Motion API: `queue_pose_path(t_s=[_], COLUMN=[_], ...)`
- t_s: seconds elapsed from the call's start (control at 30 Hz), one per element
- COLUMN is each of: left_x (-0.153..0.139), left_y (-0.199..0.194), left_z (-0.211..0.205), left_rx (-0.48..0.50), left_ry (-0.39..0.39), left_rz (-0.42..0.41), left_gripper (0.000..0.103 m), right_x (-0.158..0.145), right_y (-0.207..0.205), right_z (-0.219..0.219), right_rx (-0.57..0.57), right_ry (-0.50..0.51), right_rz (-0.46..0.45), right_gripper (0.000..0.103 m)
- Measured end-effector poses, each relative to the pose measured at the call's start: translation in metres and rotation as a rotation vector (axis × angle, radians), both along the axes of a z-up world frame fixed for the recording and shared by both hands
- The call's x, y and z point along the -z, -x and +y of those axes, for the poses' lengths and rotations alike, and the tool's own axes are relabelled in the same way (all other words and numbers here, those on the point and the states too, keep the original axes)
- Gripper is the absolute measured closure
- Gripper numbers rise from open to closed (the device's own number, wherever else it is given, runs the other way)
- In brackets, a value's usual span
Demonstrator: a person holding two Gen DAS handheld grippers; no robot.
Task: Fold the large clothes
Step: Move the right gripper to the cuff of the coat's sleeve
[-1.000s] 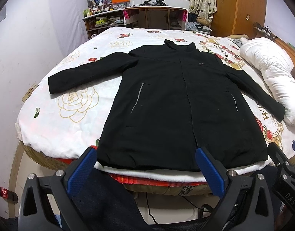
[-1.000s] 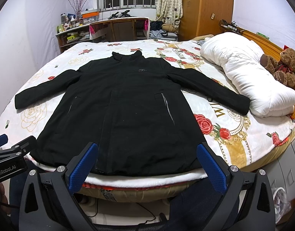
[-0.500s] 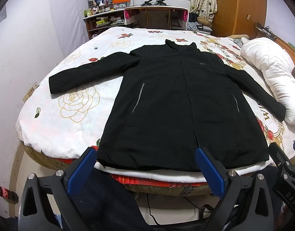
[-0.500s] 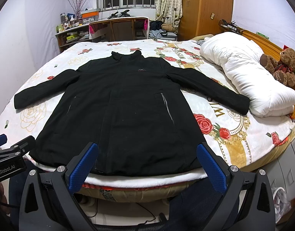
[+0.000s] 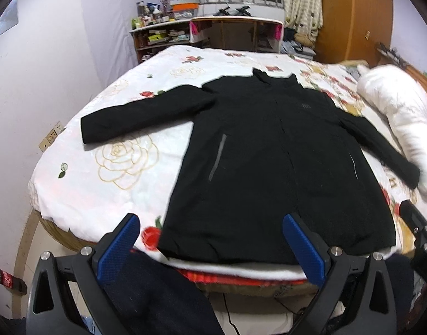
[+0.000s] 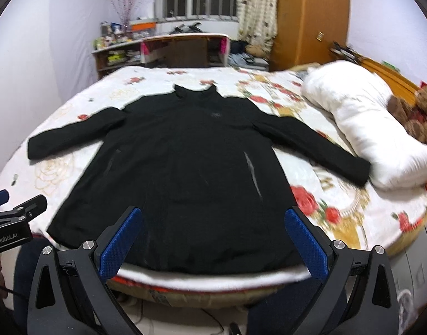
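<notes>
A long black coat (image 5: 269,162) lies flat and face up on the floral bed, sleeves spread to both sides, hem at the near edge; it also shows in the right wrist view (image 6: 185,173). My left gripper (image 5: 212,247) is open and empty, held just off the bed's near edge over the hem's left part. My right gripper (image 6: 213,247) is open and empty, over the hem's middle. Each gripper shows at the edge of the other's view: the right gripper (image 5: 419,231), the left gripper (image 6: 15,217).
The bed (image 5: 124,156) has a white rose-print cover. A white rolled duvet (image 6: 366,128) and a brown teddy bear (image 6: 414,114) lie at the right. A cluttered desk (image 6: 185,47) and a wooden wardrobe (image 6: 311,19) stand behind. A bottle (image 5: 9,279) lies on the floor at left.
Both grippers have moved forward and a little up toward the coat's hem; the view is slightly blurred. The coat has not moved.
</notes>
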State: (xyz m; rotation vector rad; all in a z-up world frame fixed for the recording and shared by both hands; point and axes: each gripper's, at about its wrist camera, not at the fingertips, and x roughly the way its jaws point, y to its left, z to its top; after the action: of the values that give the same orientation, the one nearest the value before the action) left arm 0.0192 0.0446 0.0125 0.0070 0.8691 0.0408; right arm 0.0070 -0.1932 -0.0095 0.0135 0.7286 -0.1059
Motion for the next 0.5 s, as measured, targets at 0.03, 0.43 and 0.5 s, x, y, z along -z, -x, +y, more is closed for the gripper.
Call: queue_pose_path(t_s=[0.03, 0.43, 0.5], left_x=[-0.002, 0.001, 0.002], left_y=[-0.004, -0.061, -0.069], left_z=[0.006, 0.12, 0.138], left_rx=[-0.008, -0.197, -0.227], left_ry=[0.01, 0.054, 0.051], left_rz=[-0.002, -0.007, -0.011], left_gripper=[0.0, 0.0, 0.0], right_x=[-0.002, -0.021, -0.017], right_y=[-0.005, -0.12, -0.14], right_z=[0.003, 0.097, 0.116], right_rx=[-0.016, -0.397, -0.445], right_ry=[-0.001, 0.032, 0.057], right_rz=[-0.008, -0.112, -0.114], right_gripper=[0.001, 0.001, 0.001])
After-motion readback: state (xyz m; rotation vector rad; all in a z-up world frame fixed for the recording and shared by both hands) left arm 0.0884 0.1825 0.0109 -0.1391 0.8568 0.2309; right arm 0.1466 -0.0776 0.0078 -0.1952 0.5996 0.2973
